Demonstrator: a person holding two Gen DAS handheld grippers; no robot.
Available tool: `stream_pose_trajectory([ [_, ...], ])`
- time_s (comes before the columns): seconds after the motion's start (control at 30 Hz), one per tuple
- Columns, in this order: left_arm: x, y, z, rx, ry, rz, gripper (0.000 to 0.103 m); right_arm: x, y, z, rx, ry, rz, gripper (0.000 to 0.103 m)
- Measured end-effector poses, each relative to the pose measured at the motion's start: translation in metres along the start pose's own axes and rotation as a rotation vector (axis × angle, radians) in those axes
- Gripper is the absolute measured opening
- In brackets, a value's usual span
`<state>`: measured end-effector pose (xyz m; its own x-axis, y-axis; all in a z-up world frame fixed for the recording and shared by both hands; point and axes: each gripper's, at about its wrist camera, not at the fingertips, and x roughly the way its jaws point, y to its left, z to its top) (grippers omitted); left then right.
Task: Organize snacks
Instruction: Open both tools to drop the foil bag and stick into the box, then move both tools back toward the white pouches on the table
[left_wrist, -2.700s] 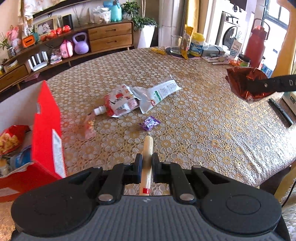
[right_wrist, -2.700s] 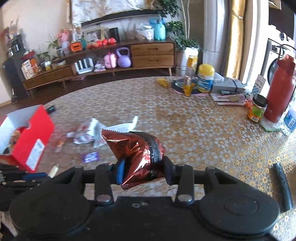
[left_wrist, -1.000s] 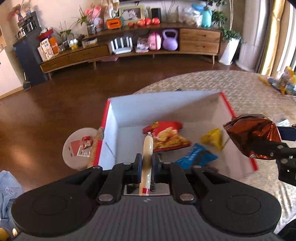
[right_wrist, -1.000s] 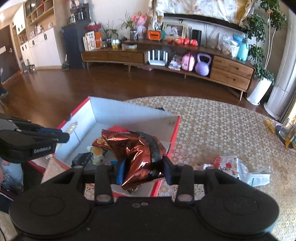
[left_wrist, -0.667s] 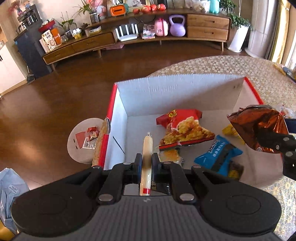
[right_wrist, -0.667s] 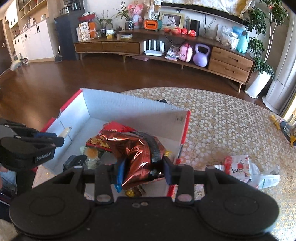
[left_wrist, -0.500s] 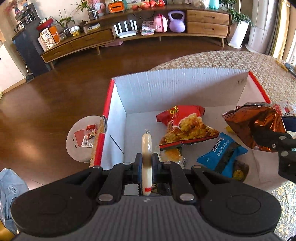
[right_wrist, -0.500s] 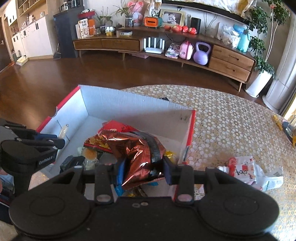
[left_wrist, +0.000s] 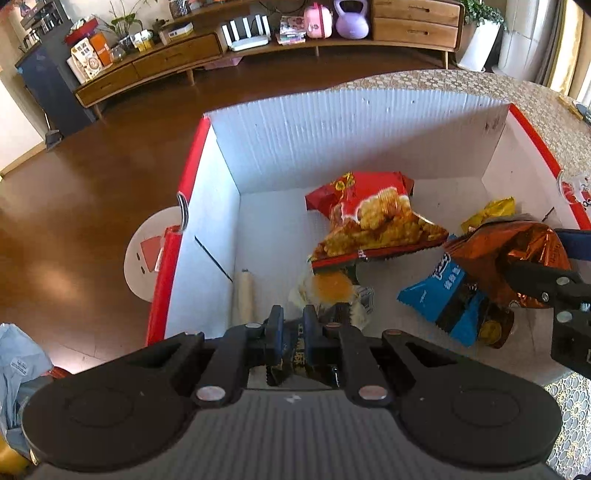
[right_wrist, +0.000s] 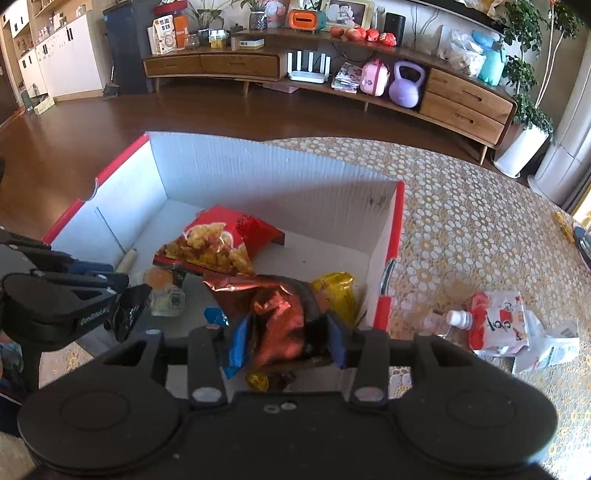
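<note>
The box (right_wrist: 391, 236) is red outside with ribbed white walls. In it lie a red bag (left_wrist: 369, 218) printed with golden snacks, a blue packet (left_wrist: 439, 295), a yellow wrapper (right_wrist: 336, 288), a copper foil bag (right_wrist: 280, 314) and a cream sausage stick (left_wrist: 242, 295). The worktop (right_wrist: 461, 221) bears a gold-and-white floral pattern.
</note>
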<state>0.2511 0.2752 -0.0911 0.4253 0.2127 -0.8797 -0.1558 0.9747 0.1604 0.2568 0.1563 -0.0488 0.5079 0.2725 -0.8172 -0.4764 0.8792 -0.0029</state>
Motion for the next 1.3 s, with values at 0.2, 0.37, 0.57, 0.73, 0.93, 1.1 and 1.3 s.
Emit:
stream_pose_trajectory([
  [0.2,-0.008,0.000,-0.006,-0.006,-0.007,-0.002,0.048,-0.006,-0.001,-0.003,0.007,-0.012,0.027,0.066],
  [0.37,-0.025,-0.001,-0.010,-0.008,-0.051,-0.009,0.078,-0.018,0.003,-0.007,-0.007,-0.029,0.044,0.081],
  [0.57,-0.049,0.001,-0.014,-0.035,-0.094,-0.003,0.078,-0.044,0.002,-0.008,-0.007,-0.072,0.064,0.102],
  [0.73,-0.075,0.002,-0.019,-0.072,-0.137,-0.041,0.078,-0.070,-0.002,-0.012,0.001,-0.109,0.090,0.103],
  [0.93,-0.107,-0.008,-0.027,-0.080,-0.193,-0.075,0.079,-0.105,-0.010,-0.019,0.006,-0.157,0.116,0.103],
  [1.1,-0.130,-0.020,-0.031,-0.083,-0.218,-0.110,0.079,-0.136,-0.021,-0.030,0.004,-0.195,0.126,0.103],
  [1.3,-0.156,-0.040,-0.037,-0.080,-0.242,-0.162,0.080,-0.166,-0.046,-0.047,0.018,-0.225,0.115,0.103],
])
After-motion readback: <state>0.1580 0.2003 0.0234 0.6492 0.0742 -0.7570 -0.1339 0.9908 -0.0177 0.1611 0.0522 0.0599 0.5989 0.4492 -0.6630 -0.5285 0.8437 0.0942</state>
